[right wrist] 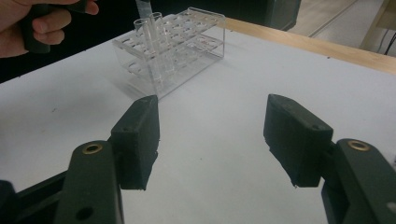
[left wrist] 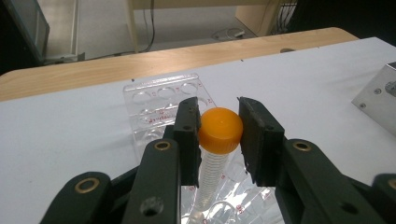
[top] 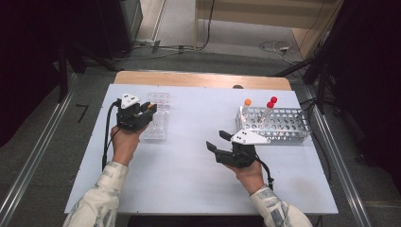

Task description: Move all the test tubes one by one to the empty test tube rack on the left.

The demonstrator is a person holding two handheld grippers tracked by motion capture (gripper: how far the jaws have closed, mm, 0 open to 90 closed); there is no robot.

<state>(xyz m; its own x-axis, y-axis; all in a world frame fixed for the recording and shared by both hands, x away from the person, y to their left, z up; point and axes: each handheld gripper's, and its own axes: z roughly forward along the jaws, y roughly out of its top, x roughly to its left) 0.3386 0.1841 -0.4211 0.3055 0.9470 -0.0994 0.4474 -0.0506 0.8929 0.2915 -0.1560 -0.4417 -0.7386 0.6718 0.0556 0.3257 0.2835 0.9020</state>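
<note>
The white table [top: 189,179] carries a metal rack [top: 279,124] at two o'clock, with three capped tubes [top: 270,106] upright in it. A clear rack [left wrist: 161,100] sits at ten o'clock. Over it the left gripper [left wrist: 219,135] is clamped on an orange-capped tube [left wrist: 219,129]. The right gripper [right wrist: 210,140], near the metal rack, has its jaws spread wide, nothing between.

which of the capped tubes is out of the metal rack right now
The orange-capped clear plastic tube between the left gripper jaws, over the clear plastic rack. The other orange-capped tube and two red-capped tubes stand in the metal rack.
</note>
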